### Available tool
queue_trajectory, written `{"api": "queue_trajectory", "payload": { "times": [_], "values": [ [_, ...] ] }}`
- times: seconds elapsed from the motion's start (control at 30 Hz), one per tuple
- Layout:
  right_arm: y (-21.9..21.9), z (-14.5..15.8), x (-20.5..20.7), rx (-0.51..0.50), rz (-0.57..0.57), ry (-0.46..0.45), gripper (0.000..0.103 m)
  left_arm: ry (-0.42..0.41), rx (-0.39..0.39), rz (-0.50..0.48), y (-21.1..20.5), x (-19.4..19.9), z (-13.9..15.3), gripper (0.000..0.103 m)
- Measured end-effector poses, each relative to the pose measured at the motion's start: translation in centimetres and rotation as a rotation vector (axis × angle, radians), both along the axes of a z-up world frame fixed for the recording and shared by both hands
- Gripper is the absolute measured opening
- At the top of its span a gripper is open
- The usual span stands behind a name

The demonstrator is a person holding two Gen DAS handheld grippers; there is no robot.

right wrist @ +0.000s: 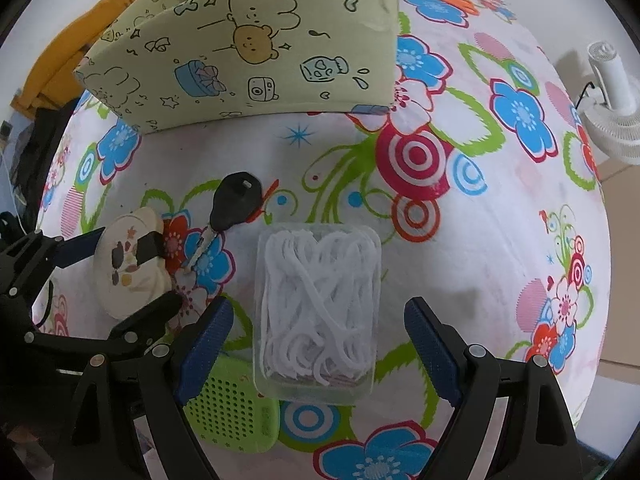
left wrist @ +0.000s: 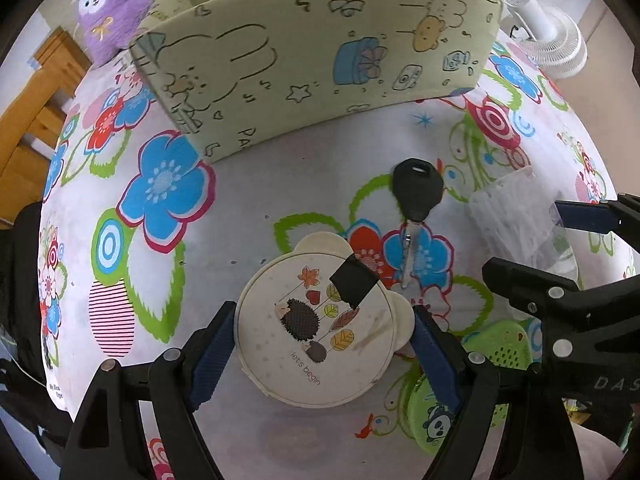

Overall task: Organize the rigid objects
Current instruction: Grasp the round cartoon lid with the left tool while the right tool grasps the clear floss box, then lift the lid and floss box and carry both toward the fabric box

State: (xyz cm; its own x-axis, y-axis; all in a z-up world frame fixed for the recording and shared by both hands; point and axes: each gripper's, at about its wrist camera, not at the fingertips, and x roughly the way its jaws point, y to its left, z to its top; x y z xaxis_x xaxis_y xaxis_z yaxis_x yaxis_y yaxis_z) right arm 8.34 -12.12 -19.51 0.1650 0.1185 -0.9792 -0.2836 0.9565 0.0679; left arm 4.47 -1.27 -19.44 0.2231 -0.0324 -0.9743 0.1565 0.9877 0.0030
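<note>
Clear box (right wrist: pixel 318 312) of white floss picks (right wrist: pixel 320 300)

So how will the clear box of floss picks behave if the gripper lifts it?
The clear box looks like thin plastic, so it probably flexes under a hard squeeze. It is likely light. Its smooth walls may slip on the right gripper, whose jaws stand open around it.

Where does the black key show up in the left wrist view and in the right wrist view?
Left wrist: the key lies right of centre, just beyond the round case, blade toward the camera.
Right wrist: the key lies left of centre, between the round case and the floss box.
Shared landmark: the green storage box behind it in both.
</note>
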Motion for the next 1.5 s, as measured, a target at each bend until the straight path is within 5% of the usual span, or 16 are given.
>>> {"api": "queue_trajectory", "payload": {
  "times": [0.33, 0.83, 1.07, 1.5],
  "values": [
    [0.5, -0.3, 0.7, -0.057, -0.012, -0.010, 0.089, -0.001, -0.004, 0.028, 1.0, 0.0, -0.1, 0.085],
    [0.3, -1.2, -0.3, -0.071, 0.027, -0.010, 0.072, -0.012, -0.019, 0.058, 1.9, 0.0, 0.7, 0.085],
    [0.5, -0.3, -0.8, -0.057, 0.042, -0.018, 0.062, -0.011, -0.030, 0.063, 1.7, 0.0, 1.5, 0.085],
    [0.5, 3.5, -0.9, -0.048, 0.030, -0.086, 0.061, -0.052, -0.024, 0.056, 1.5, 0.5, 4.5, 0.085]
  ]
}}
